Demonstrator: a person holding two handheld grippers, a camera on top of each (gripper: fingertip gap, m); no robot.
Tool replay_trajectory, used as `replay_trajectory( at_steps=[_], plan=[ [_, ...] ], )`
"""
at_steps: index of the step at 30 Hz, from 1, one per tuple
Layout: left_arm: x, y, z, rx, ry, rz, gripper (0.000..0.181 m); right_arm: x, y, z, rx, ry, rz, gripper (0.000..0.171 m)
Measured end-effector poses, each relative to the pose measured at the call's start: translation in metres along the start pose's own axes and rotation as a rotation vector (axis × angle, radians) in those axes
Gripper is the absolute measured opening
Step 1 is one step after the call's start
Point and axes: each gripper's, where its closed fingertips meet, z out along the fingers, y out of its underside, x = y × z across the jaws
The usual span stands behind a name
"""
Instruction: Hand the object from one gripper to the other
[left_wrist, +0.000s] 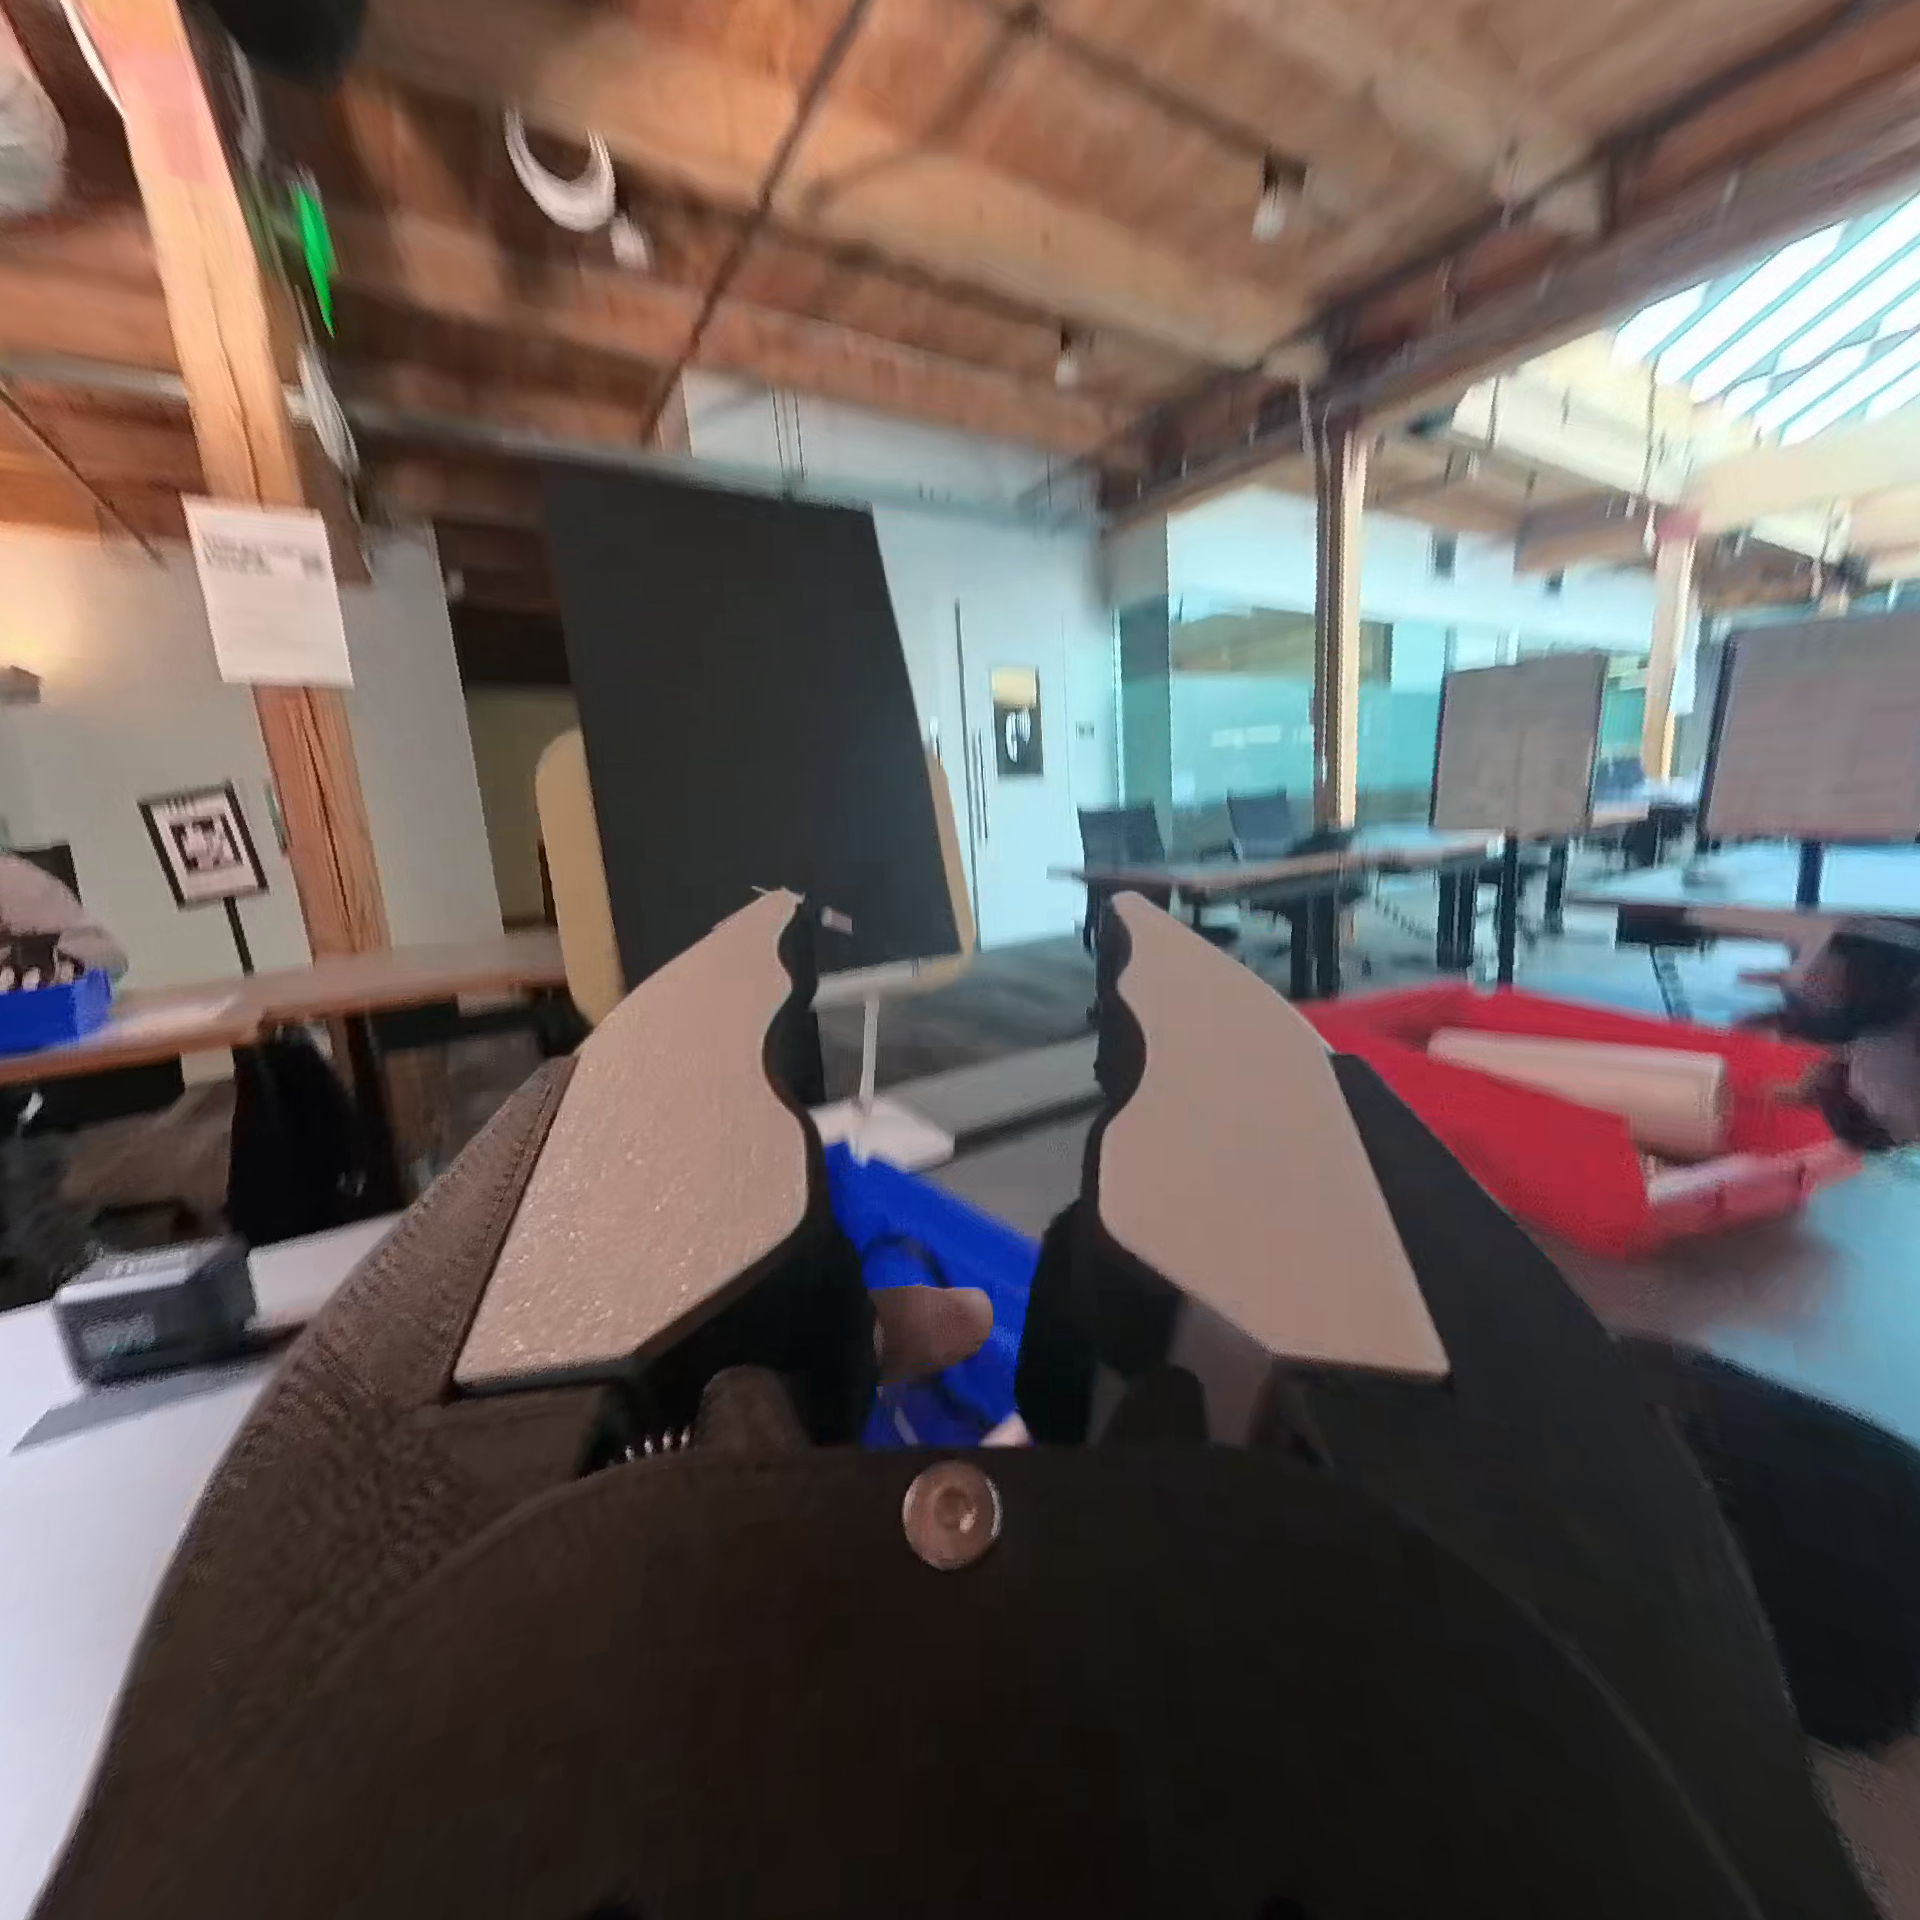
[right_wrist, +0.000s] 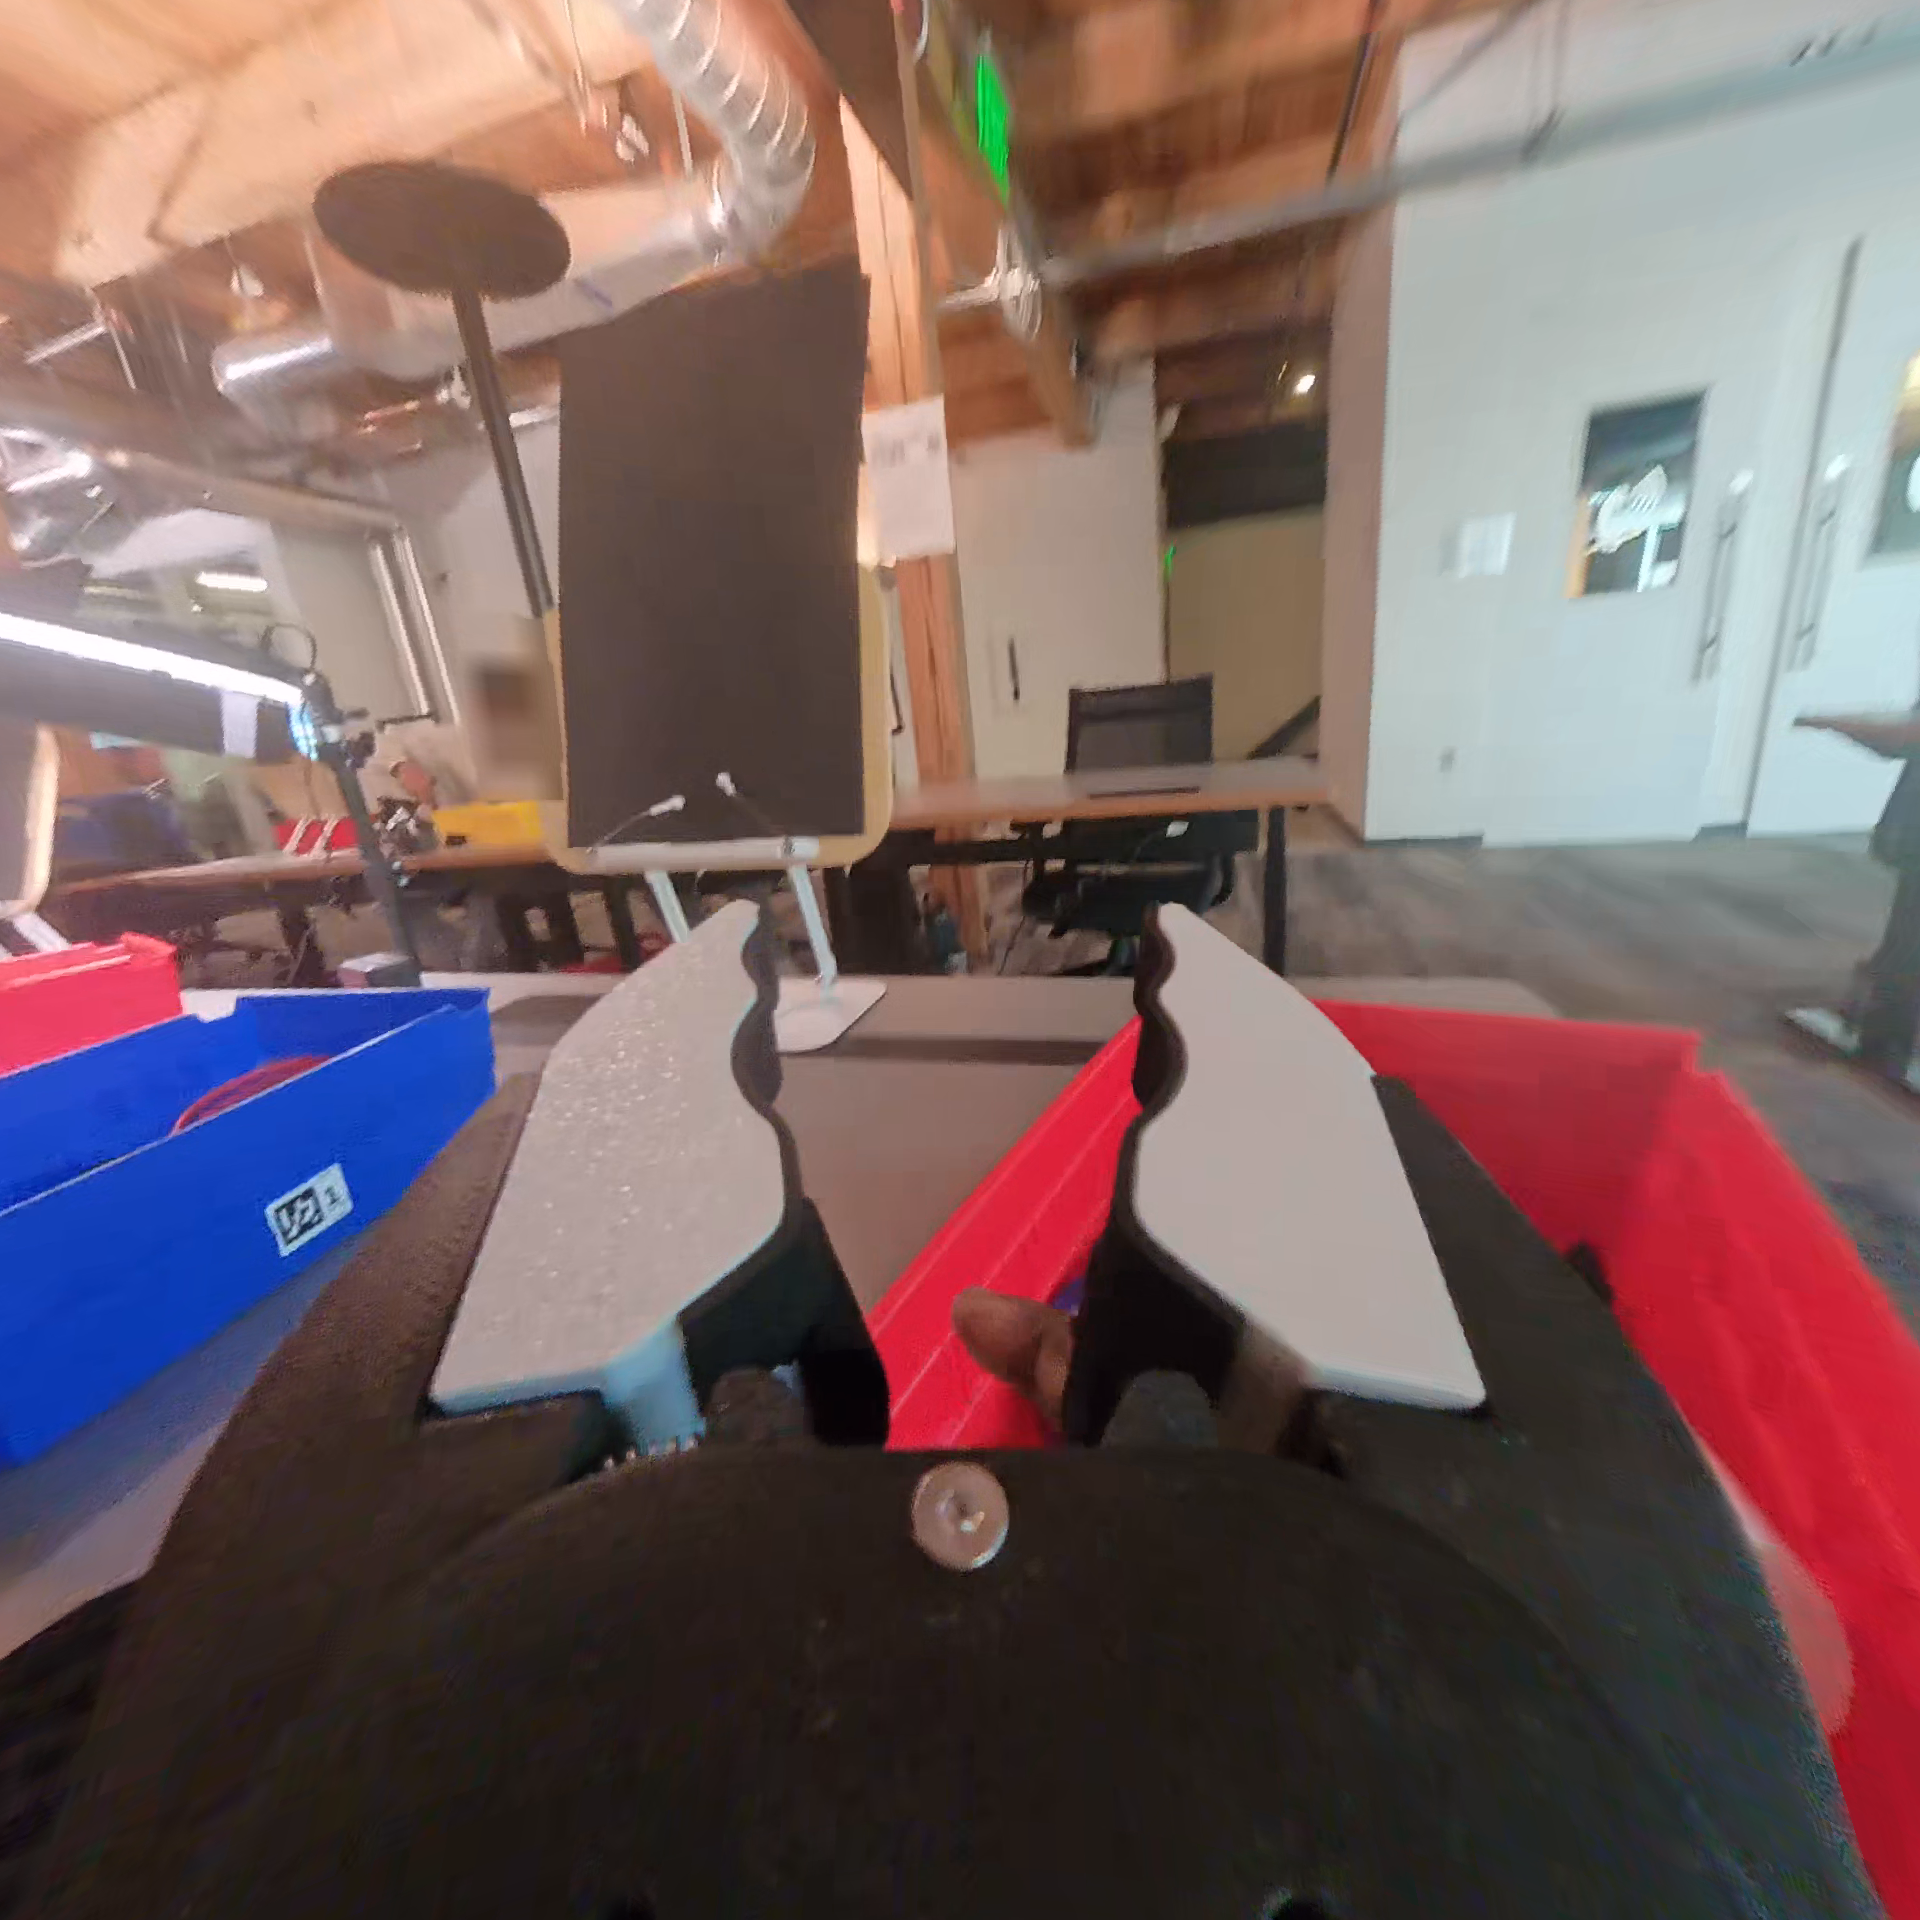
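Both grippers were spread apart and gripping nothing, the left gripper (left_wrist: 951, 914) raised over the blue bin (left_wrist: 935, 1247) and the right gripper (right_wrist: 951, 920) over the near edge of the red bin (right_wrist: 1558, 1143), while the object for transfer could not be identified in either view.

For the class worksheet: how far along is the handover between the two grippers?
Nothing looks done: the left hand-held gripper and the right hand-held gripper are both open and empty. In hand: they hover above the blue bin and red bin. Left: picking an object, then passing it across.
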Motion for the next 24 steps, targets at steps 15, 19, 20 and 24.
replay_trajectory(
  at_steps=[15,19,20,24],
  plan=[
    [-0.029,0.212,-0.001,-1.348,0.020,0.329,0.058,-0.070,-0.042,-0.014,0.089,-0.176,-0.191,0.076],
    [-0.052,0.251,0.001,-1.588,-0.023,0.339,0.058,-0.077,-0.052,-0.017,0.125,-0.187,-0.189,0.077],
    [-0.059,0.258,0.002,-1.616,-0.046,0.347,0.058,-0.076,-0.054,-0.018,0.136,-0.180,-0.187,0.077],
    [-0.076,0.277,-0.003,-1.709,-0.090,0.386,0.059,-0.071,-0.063,-0.022,0.181,-0.157,-0.165,0.076]
  ],
)
